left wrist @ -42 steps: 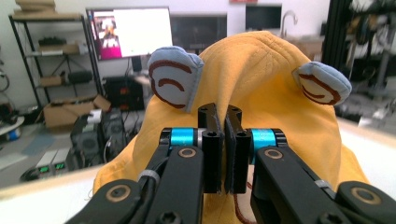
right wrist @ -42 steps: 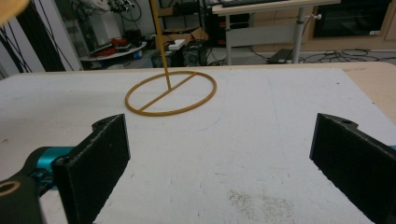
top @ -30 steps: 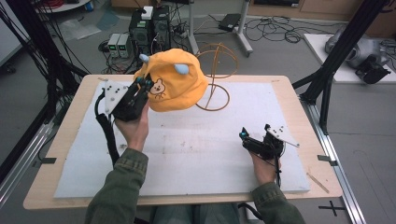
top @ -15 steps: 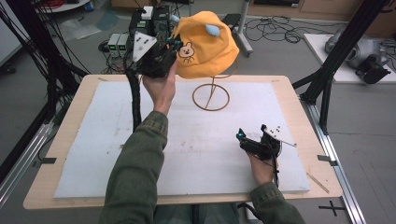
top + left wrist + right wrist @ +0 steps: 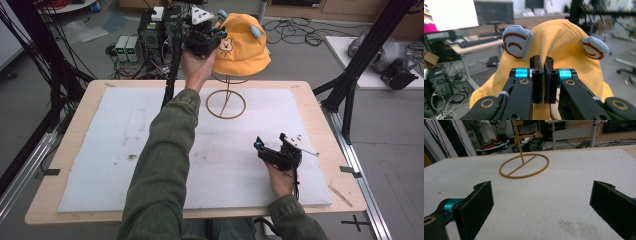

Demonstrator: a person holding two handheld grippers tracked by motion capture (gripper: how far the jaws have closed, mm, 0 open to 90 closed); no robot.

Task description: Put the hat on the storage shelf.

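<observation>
One orange hat (image 5: 242, 45) is the item handled: soft fabric, a small bear face printed on its front and two pale blue ears with brown stitched curves, seen close in the left gripper view (image 5: 517, 45). It sits high above the far edge of the table, over the top of a thin wire stand (image 5: 226, 100) whose stem rises from a ring base lying on the white mat (image 5: 100, 150). The upper end of the stem is hidden under the hat, so whether the hat rests on it cannot be told. The left gripper (image 5: 205, 37) is raised at the hat's left side, its jaws pressed together on a fold of the orange fabric (image 5: 543, 80); the hat's lower brim is cut off by the gripper body in that view. The right gripper (image 5: 277, 152) lies low on the mat near the table's right front, well apart from the stand, with its jaws spread wide (image 5: 541, 207) and nothing between them. Beyond the table, cables and electronic boxes (image 5: 130, 47) stand on the floor, too small to identify further.
</observation>
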